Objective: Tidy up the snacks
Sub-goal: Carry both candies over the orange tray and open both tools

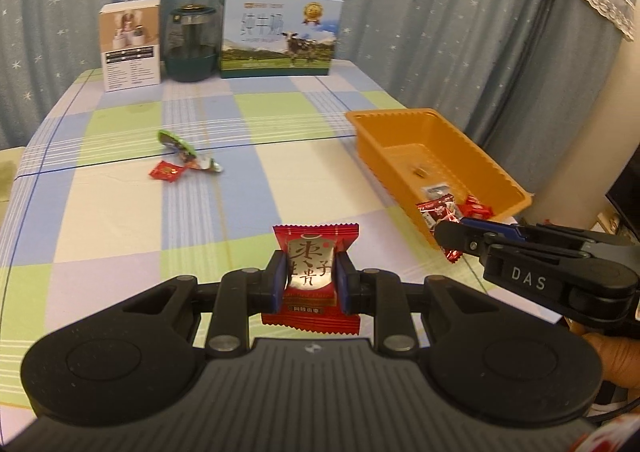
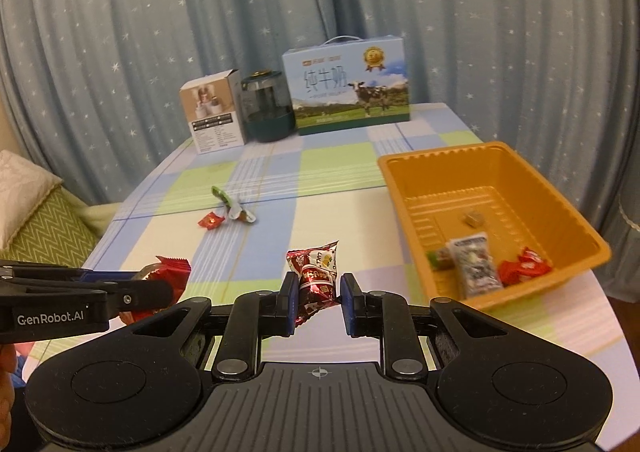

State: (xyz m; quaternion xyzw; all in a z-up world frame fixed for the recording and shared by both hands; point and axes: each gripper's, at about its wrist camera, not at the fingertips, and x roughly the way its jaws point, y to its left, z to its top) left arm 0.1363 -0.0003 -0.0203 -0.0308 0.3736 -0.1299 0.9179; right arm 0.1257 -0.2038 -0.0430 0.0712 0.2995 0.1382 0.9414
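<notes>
Snacks are spread over three places: two are carried in the grippers, two lie loose on the checked tabletop (image 1: 120, 211), and several rest in the orange tray (image 2: 404, 187) at the tabletop's right side.

Much is hard to make out. The tray's contents are blurred in the right wrist view: a pale packet (image 2: 474, 264), a red wrapper (image 2: 524, 266) beside it, a small greenish piece and a small brown piece can be told, but no print can be read. In the left wrist view the tray's near corner is hidden behind the right gripper (image 1: 446, 238), and the snack carried there is seen only as a scrap of red foil below the fingers. On the tabletop a green and silver packet (image 1: 184, 149) lies touching or just beside a small red candy (image 1: 166, 171); which cannot be told. At the far edge a white box (image 1: 130, 43), a dark jar (image 1: 192, 43) and a milk carton (image 1: 280, 35) stand in a row before the curtain.

The left gripper (image 1: 310, 278) is clenched on a red candy packet (image 1: 316, 244), the blue pads pressed against its two sides, the packet upright above the tabletop. The right gripper is clenched on a dark red foil snack (image 2: 316, 276), pinched at its lower part and tilted, just left of the tray. Part of a hand is seen at each picture's edge.
</notes>
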